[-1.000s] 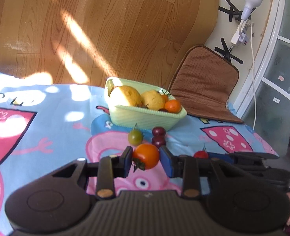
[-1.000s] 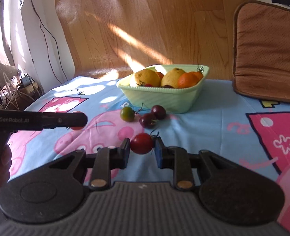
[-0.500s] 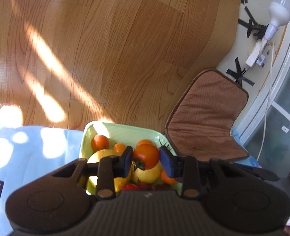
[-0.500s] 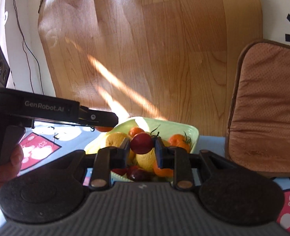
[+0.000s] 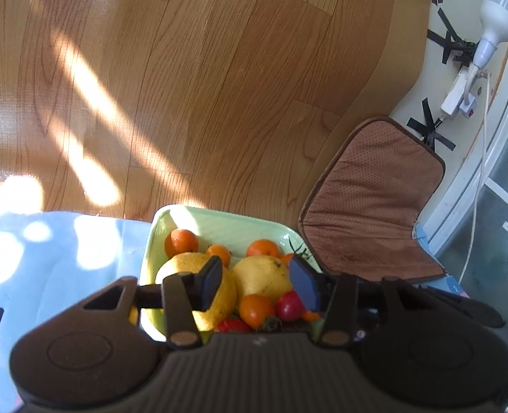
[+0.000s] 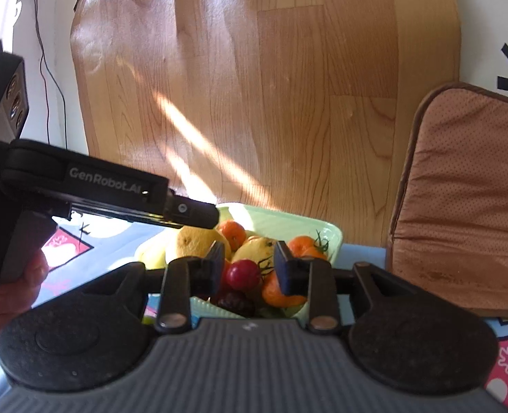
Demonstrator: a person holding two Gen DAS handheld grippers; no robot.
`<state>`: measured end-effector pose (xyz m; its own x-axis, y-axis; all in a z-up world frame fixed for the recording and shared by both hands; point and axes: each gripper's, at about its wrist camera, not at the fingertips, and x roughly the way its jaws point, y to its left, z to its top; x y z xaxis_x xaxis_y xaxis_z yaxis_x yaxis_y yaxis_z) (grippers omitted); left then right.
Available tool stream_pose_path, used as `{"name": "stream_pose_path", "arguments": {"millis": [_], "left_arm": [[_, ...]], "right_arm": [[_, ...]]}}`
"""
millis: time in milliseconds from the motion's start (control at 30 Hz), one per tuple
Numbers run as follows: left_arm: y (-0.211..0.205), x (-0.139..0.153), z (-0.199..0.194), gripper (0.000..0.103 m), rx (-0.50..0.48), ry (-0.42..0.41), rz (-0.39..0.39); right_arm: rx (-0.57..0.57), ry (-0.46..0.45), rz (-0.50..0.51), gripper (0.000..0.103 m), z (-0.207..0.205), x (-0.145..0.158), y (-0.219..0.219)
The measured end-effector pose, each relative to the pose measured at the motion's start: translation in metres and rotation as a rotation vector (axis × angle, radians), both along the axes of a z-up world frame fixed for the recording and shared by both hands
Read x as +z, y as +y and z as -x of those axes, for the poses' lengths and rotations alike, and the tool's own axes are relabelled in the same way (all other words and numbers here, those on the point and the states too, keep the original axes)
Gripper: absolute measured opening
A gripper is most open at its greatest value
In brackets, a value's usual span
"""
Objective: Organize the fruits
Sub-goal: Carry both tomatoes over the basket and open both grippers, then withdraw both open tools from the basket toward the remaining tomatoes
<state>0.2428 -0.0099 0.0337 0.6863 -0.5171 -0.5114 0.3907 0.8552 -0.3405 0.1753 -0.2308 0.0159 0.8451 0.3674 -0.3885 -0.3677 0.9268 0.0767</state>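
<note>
A pale green bowl [image 5: 226, 222] holds two big yellow citrus fruits [image 5: 264, 277], several small oranges [image 5: 181, 242] and tomatoes. My left gripper [image 5: 259, 280] is open above the bowl; an orange tomato [image 5: 256, 309] lies in the pile below its jaws beside a red tomato [image 5: 290, 306]. My right gripper [image 6: 248, 265] is open over the same bowl [image 6: 322, 229]; the red tomato [image 6: 242, 273] sits loose between and below its jaws. The left gripper's body [image 6: 116, 189] shows in the right wrist view, above the bowl's left side.
The bowl stands on a blue cartoon-print cloth [image 5: 64, 251]. A brown cushion [image 5: 374, 206] leans right behind the bowl. A wood-grain panel [image 5: 185, 86] rises behind. A lamp and power strip with cable [image 5: 477, 62] hang on the wall at right.
Both grippers opened over the bowl and let go of their tomatoes; the orange and the red tomato now lie among the fruit in the bowl.
</note>
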Motion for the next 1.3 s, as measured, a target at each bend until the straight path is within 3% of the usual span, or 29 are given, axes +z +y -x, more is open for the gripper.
{"name": "stream_pose_path", "arguments": {"millis": [100,233,433,533,600,833,1300], "left_arm": [[0.009,0.006,0.026,0.047,0.016,-0.036,-0.017],[0.013,-0.005,0.075,0.050,0.055,-0.074,-0.086],[0.011,-0.037,0.128,0.050,0.110,-0.032,-0.165],[0.006,-0.049,0.151,0.055,0.143,-0.044,-0.240],[0.006,-0.054,0.160,0.056,0.148,-0.038,-0.249],[0.010,-0.065,0.178,0.056,0.182,-0.022,-0.269],[0.016,-0.070,0.178,0.059,0.200,-0.015,-0.267]], "right_arm": [[-0.038,0.008,-0.095,0.035,0.023,0.004,-0.018],[-0.064,0.084,-0.209,0.036,0.063,-0.013,-0.033],[-0.067,0.208,-0.225,0.036,0.112,-0.049,-0.022],[-0.062,0.223,-0.207,0.036,0.126,-0.055,-0.014],[-0.064,0.228,-0.209,0.036,0.132,-0.057,-0.011],[-0.067,0.204,-0.200,0.036,0.149,-0.053,-0.007],[-0.087,0.219,-0.204,0.036,0.152,-0.061,-0.010]]}}
